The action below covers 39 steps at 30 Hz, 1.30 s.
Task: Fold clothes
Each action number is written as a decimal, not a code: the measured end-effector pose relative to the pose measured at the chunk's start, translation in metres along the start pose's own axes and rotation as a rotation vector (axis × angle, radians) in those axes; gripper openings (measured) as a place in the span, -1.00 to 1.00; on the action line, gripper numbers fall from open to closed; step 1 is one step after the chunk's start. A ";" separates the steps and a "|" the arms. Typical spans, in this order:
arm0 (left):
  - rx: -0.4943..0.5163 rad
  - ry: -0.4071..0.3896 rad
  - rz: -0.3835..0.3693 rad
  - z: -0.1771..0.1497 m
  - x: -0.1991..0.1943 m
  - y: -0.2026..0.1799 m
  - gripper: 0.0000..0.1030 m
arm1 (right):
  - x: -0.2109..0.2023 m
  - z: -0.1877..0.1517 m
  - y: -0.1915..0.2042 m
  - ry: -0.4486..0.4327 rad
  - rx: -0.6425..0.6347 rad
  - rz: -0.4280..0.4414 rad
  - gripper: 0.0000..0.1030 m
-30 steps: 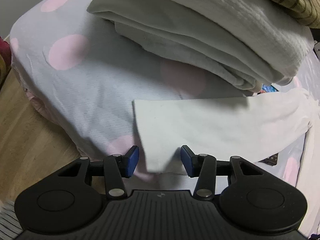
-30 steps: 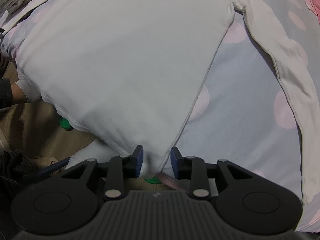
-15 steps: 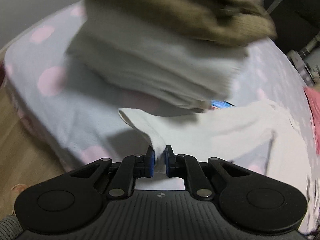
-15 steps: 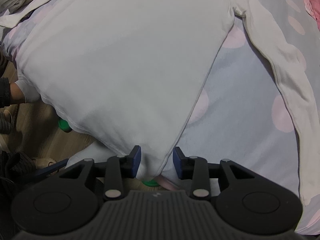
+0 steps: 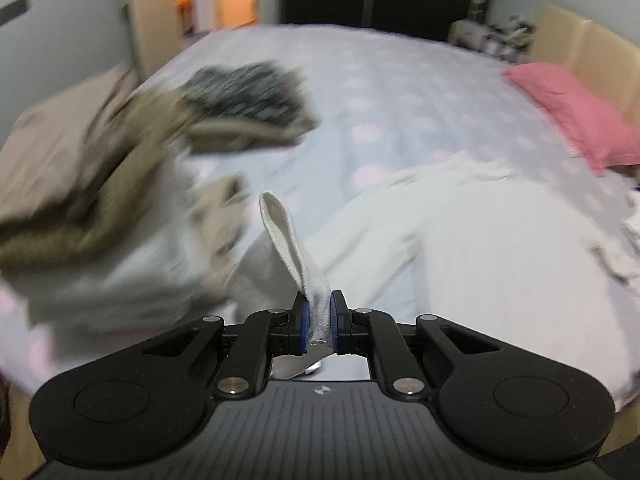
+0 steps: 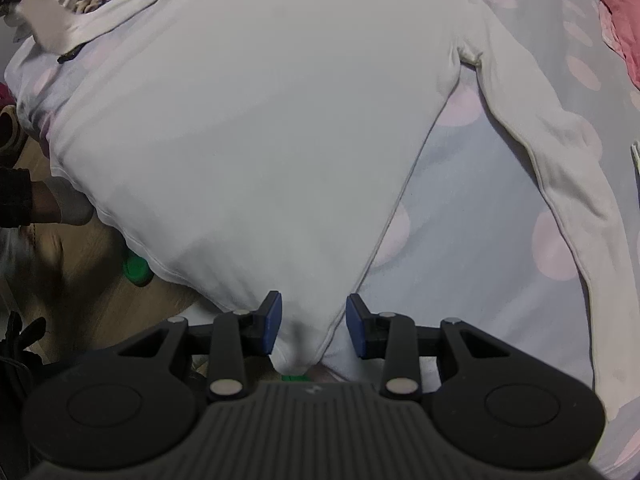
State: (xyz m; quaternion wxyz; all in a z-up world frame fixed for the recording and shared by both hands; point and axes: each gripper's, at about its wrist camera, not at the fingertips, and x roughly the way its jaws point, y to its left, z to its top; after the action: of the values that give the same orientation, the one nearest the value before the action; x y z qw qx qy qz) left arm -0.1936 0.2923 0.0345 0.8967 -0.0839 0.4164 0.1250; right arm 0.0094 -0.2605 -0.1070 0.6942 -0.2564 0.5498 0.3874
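A white long-sleeved shirt (image 6: 256,128) lies spread flat on the bed, its right sleeve (image 6: 560,168) stretched toward the near right. My left gripper (image 5: 319,316) is shut on the cuff of the left sleeve (image 5: 288,240) and holds it lifted above the bed; the shirt body (image 5: 480,248) lies to the right. My right gripper (image 6: 314,322) is open, its jaws either side of the shirt's bottom hem corner (image 6: 304,344), which hangs over the bed edge.
The bed has a grey sheet with pink dots (image 6: 480,240). A pile of beige, white and dark striped clothes (image 5: 132,168) lies at the left, blurred. A pink pillow (image 5: 576,120) lies far right. Wooden floor (image 6: 80,280) with a green object (image 6: 136,268) lies below.
My left gripper closed on the sleeve cuff and lifted it up and back, tilting the view toward the room. My right gripper opened wider around the hem corner.
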 end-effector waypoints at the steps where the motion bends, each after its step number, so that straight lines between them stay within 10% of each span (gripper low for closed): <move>1: 0.018 -0.017 -0.021 0.009 -0.002 -0.014 -0.84 | 0.000 -0.001 0.000 -0.004 0.000 0.001 -0.25; 12: 0.380 -0.157 -0.063 0.089 0.006 -0.193 -0.83 | -0.013 -0.004 -0.004 -0.070 0.014 0.001 -0.25; 23: 0.828 -0.070 -0.288 -0.030 0.055 -0.412 -0.81 | -0.014 -0.007 -0.014 -0.065 0.053 -0.027 -0.25; 30: 0.883 0.080 -0.321 -0.103 0.113 -0.436 -0.77 | -0.006 -0.008 -0.020 -0.037 0.060 -0.044 -0.25; 33: 0.945 0.098 -0.285 -0.120 0.117 -0.436 -0.18 | -0.001 -0.005 -0.021 -0.026 0.052 -0.042 -0.25; 39: 0.931 0.120 -0.329 -0.129 0.094 -0.382 -0.12 | -0.001 -0.006 -0.020 -0.022 0.051 -0.046 -0.23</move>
State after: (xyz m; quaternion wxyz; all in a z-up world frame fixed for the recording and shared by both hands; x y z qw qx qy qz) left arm -0.1166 -0.0904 -0.1030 0.8212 0.2537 0.4602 -0.2226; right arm 0.0227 -0.2765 -0.1088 0.7152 -0.2467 0.5459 0.3601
